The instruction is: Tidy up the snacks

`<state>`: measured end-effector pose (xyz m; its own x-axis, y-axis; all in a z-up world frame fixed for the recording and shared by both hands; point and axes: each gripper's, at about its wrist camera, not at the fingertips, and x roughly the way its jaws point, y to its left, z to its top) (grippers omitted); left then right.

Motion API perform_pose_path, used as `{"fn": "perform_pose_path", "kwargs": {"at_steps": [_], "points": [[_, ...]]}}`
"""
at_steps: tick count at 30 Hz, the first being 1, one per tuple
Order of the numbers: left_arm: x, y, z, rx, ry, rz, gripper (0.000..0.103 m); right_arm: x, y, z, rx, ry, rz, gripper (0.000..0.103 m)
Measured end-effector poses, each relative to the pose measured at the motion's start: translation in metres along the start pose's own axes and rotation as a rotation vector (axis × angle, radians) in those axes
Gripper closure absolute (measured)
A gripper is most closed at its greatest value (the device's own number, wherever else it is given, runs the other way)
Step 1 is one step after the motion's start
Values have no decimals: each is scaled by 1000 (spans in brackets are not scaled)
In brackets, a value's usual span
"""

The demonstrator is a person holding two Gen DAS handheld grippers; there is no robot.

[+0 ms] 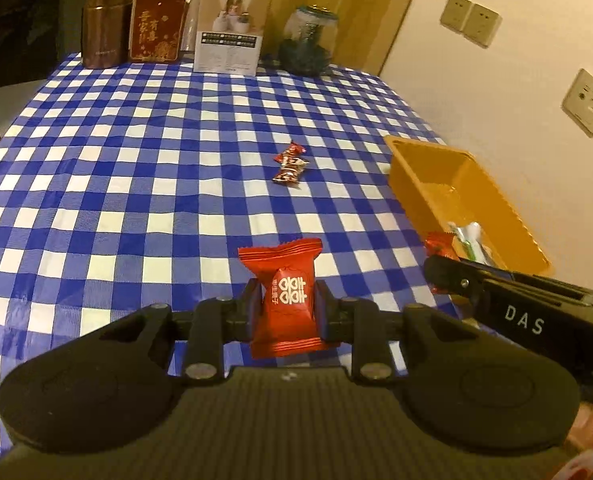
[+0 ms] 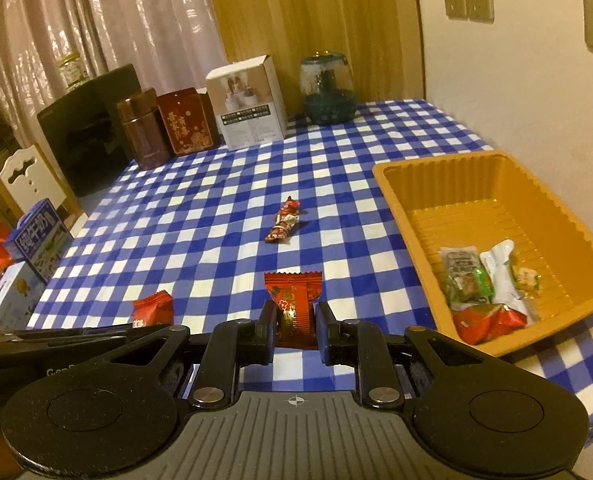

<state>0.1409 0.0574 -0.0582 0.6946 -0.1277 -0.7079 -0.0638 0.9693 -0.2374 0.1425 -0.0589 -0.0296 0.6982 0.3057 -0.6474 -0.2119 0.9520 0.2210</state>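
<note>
Both tongs are clamped across the middles of light, crinkly red packets, the left tongs (image 1: 287,304) on a puffy red sachet (image 1: 285,300) and the right tongs (image 2: 295,318) on a flatter red candy pack (image 2: 294,304), a sound spot since the slick foil ends would slip.

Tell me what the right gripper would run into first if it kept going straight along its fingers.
Probably the blue-and-white checked tablecloth. The right gripper, shut on a dark red snack packet, points down at bare cloth, short of the small twisted red candy. The orange plastic tray lies off to its right. Depth is uncertain.
</note>
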Motion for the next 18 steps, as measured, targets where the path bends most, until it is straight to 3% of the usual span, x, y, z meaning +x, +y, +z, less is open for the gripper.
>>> {"fn": "perform_pose_path", "kwargs": {"at_steps": [9, 18], "points": [[-16, -20, -3, 52, -9, 3, 79, -30, -5, -5, -45, -22, -38, 82], [-17, -52, -2, 105, -7, -52, 79, -54, -30, -5, -17, -38, -95, 82]]}}
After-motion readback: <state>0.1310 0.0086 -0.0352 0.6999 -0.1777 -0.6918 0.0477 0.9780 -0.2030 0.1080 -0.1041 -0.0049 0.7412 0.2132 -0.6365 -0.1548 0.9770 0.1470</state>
